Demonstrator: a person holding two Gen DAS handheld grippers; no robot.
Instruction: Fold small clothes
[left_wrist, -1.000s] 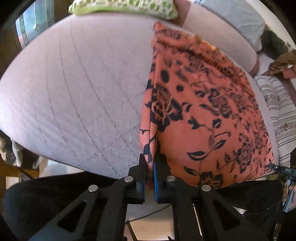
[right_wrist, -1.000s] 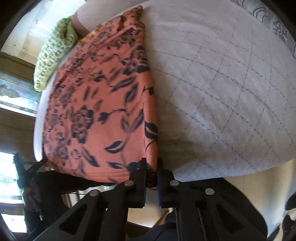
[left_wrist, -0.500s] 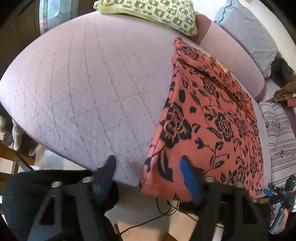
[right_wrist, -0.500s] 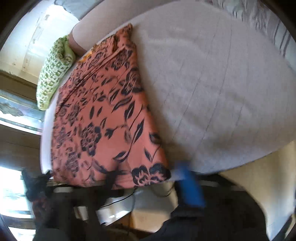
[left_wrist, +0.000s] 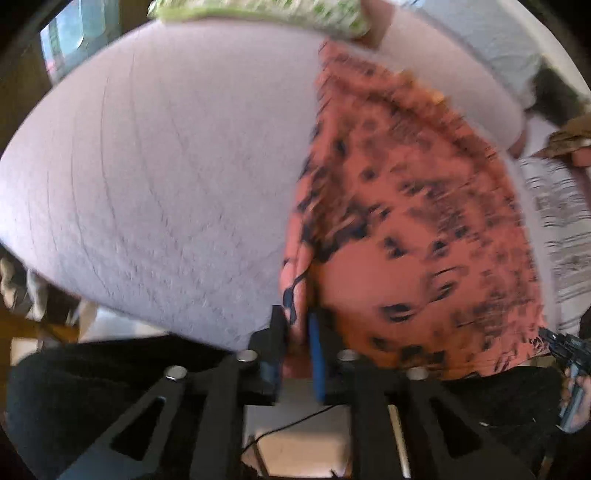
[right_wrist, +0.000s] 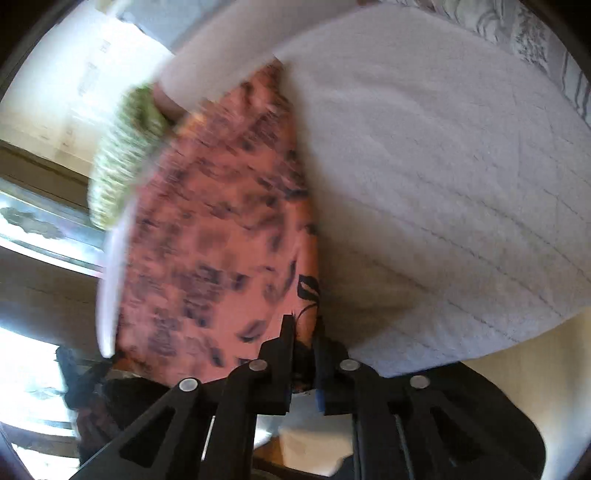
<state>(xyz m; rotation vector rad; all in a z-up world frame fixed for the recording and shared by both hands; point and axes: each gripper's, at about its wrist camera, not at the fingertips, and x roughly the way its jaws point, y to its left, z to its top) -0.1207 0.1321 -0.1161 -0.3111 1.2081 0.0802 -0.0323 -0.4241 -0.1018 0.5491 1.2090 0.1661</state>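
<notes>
An orange cloth with a black flower print (left_wrist: 413, 221) lies flat on a pale quilted bed (left_wrist: 166, 166). My left gripper (left_wrist: 297, 325) is shut on the cloth's near left corner at the bed's front edge. In the right wrist view the same cloth (right_wrist: 221, 240) runs away from me, and my right gripper (right_wrist: 304, 332) is shut on its near right corner. Both views are blurred by motion.
A green-and-white checked pillow (left_wrist: 258, 14) lies at the far end of the bed and also shows in the right wrist view (right_wrist: 122, 155). A striped fabric (left_wrist: 561, 221) lies to the right. The quilted bed surface (right_wrist: 443, 203) spreads right of the cloth.
Half a second ago both grippers were open and drawn back from the cloth. Now both have closed again on the cloth's near corners.
</notes>
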